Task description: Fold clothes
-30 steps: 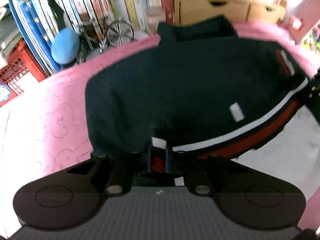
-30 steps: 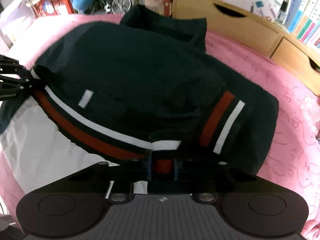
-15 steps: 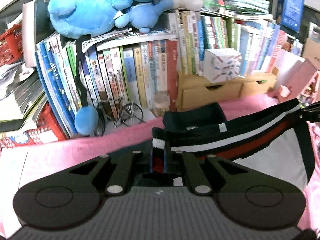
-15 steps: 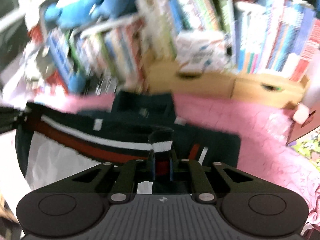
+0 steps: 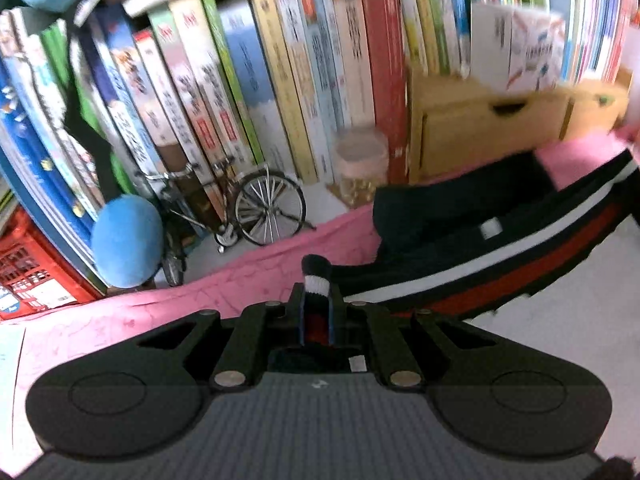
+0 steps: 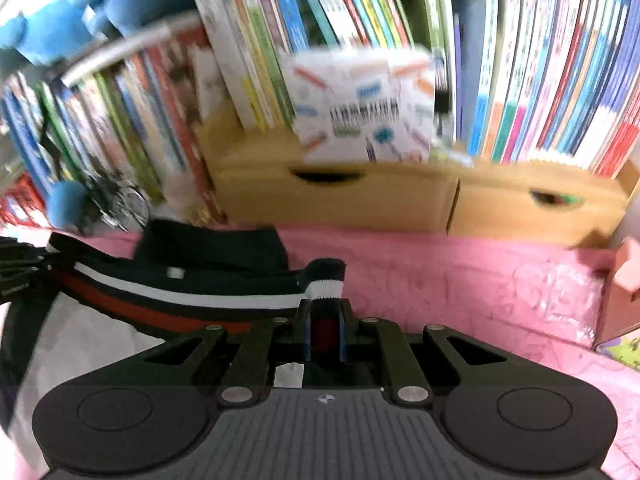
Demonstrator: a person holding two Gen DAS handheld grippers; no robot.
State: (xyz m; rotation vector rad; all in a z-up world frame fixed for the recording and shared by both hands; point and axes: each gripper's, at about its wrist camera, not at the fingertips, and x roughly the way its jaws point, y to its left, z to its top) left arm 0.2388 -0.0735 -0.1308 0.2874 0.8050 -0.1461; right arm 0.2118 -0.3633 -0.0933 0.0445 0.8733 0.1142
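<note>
The dark sweater [image 5: 460, 216] hangs stretched over the pink blanket [image 5: 240, 280], its red-and-white striped hem [image 6: 180, 300] pinched at each end: the left gripper [image 5: 317, 312] and the right gripper [image 6: 325, 320] are both clamped tight on it. Keeping the hem taut and level should lay a clean fold. The wooden drawers [image 6: 360, 196] and books [image 5: 248, 80] crowd the far edge, I think; open blanket lies rightward.

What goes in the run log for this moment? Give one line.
left gripper: shut on striped hem | right gripper: shut on striped hem | hem stretched between grippers | pink cover underneath
</note>
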